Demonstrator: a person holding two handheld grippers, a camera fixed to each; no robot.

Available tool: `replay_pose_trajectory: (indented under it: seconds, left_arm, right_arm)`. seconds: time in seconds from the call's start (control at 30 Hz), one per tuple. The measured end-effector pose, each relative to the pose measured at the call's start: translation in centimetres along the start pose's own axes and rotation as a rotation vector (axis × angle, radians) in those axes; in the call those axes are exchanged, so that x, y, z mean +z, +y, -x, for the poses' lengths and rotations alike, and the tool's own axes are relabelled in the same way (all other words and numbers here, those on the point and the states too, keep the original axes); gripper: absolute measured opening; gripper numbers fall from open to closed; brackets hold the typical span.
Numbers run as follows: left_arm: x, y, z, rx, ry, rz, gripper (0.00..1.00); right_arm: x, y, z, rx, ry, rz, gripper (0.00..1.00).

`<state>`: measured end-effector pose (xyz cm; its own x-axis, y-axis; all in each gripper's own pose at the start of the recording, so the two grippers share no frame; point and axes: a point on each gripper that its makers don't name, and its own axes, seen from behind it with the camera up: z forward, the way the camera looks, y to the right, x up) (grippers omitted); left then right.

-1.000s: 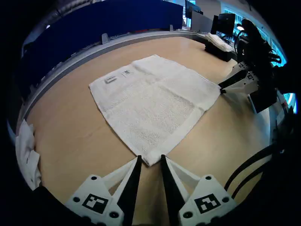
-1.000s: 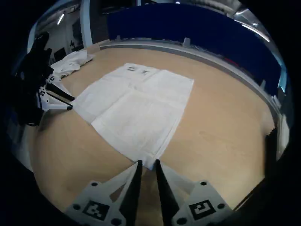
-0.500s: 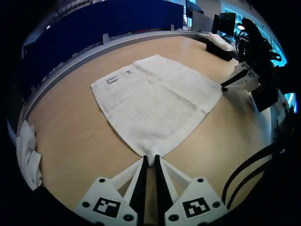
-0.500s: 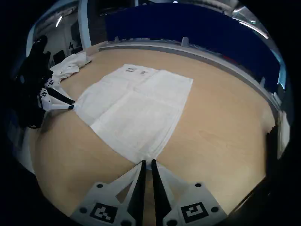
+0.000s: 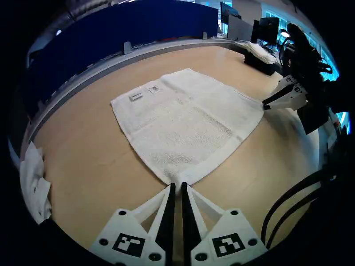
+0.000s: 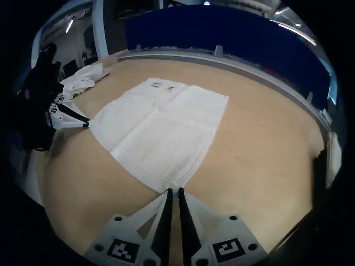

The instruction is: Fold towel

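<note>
While the towel lies flat, left hand-held gripper pinching its near corner, right hand-held gripper pinching another corner.

Both cams sit low and super close, each right at a near corner of the towel. Left gripper view rides the left gripper and looks across the towel toward the blue divider behind it. Right gripper view does likewise from the right gripper at the neighbouring corner. Shared: the whole towel, the table around it, the divider.
</note>
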<state>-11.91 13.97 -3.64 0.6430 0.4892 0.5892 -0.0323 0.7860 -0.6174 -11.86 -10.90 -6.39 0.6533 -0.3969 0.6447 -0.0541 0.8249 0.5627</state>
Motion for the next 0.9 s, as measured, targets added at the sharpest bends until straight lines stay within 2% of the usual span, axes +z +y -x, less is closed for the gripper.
replay_pose_trajectory:
  seconds: [0.27,0.9]
  left_arm:
    - [-1.3,0.0,-0.6,-0.026,0.01,-0.005,0.1]
    - [-7.0,1.1,-3.1,-0.098,0.037,-0.008,0.1]
  right_arm:
    - [-1.5,-0.4,-1.4,0.003,0.016,-0.006,0.1]
    - [-7.4,-2.0,-4.1,0.015,0.041,-0.016,0.1]
